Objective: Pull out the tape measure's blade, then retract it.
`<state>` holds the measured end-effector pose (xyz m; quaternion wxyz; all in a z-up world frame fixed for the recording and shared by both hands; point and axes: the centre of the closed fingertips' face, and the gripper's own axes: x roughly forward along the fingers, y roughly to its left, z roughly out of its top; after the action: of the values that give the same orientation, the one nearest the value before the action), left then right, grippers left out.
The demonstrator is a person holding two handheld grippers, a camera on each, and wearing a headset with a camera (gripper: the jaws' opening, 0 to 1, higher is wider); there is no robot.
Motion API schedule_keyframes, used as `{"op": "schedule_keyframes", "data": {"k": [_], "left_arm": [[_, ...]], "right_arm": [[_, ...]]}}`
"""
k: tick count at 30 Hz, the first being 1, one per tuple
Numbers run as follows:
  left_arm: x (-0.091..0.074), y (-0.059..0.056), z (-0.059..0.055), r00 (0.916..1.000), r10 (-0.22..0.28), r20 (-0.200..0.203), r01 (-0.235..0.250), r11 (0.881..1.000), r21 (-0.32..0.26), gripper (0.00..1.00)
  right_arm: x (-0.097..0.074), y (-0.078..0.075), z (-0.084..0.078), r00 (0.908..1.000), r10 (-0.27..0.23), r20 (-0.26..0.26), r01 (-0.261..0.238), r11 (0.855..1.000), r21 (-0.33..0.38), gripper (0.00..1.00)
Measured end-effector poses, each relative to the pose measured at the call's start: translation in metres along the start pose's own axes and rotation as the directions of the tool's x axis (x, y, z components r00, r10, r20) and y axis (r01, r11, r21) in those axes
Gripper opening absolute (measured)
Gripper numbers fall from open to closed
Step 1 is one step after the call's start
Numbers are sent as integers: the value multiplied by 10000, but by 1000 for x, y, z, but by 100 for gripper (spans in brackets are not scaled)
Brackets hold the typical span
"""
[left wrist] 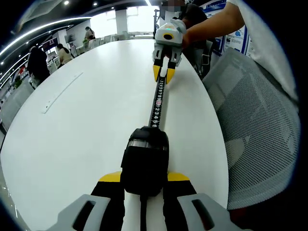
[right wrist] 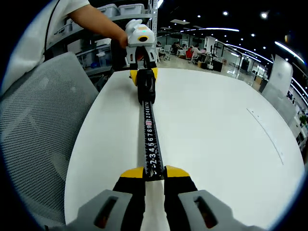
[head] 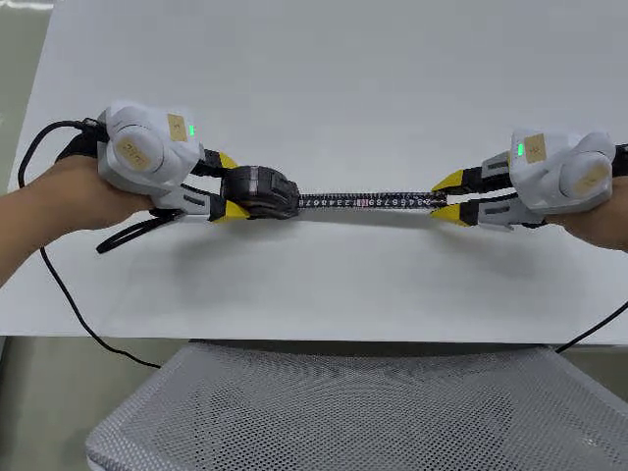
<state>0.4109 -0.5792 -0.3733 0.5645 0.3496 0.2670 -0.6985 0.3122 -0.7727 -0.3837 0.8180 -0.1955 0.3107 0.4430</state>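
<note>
A black tape measure case (head: 260,191) hangs just above the white table (head: 324,78), with my left gripper (head: 228,186) shut on it. Its dark blade (head: 365,201), printed with white numerals, runs rightward out of the case. My right gripper (head: 449,196) is shut on the blade's end. In the left gripper view the case (left wrist: 145,161) sits between the yellow-tipped jaws and the blade (left wrist: 158,101) stretches away to the right gripper (left wrist: 163,73). In the right gripper view the blade (right wrist: 150,144) leads from my right gripper (right wrist: 154,173) to the case (right wrist: 146,86) held by the left gripper (right wrist: 142,74).
A grey mesh chair back (head: 353,412) stands close against the table's near edge. A black cable (head: 74,304) trails from the left gripper down off the table. Shelving with bins (right wrist: 115,12) and distant people (left wrist: 38,60) stand in the room beyond.
</note>
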Motion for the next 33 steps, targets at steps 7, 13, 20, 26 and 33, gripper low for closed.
{"op": "schedule_keyframes", "data": {"k": [7, 13, 20, 26, 33], "left_arm": [[0, 0, 1, 10000, 15, -19, -15, 10000, -11, 27], [1, 0, 1, 10000, 0, -18, 0, 10000, 2, 27], [1, 0, 2, 10000, -24, -43, 24, 10000, -4, 27], [1, 1, 2, 10000, -26, -72, 26, 10000, 0, 27], [1, 0, 2, 10000, -31, -93, 31, 10000, 7, 27]], "right_arm": [[-9, -3, -9, 9999, -63, -144, 64, 10000, 43, 11], [-18, -4, -17, 9995, -137, -268, 141, 9998, 133, 11], [-26, -4, -27, 9991, -194, -385, 204, 9995, 257, 11], [-31, -4, -33, 9986, -212, -486, 226, 9993, 286, 11], [-37, -5, -41, 9979, -249, -605, 272, 9989, 387, 11]]}}
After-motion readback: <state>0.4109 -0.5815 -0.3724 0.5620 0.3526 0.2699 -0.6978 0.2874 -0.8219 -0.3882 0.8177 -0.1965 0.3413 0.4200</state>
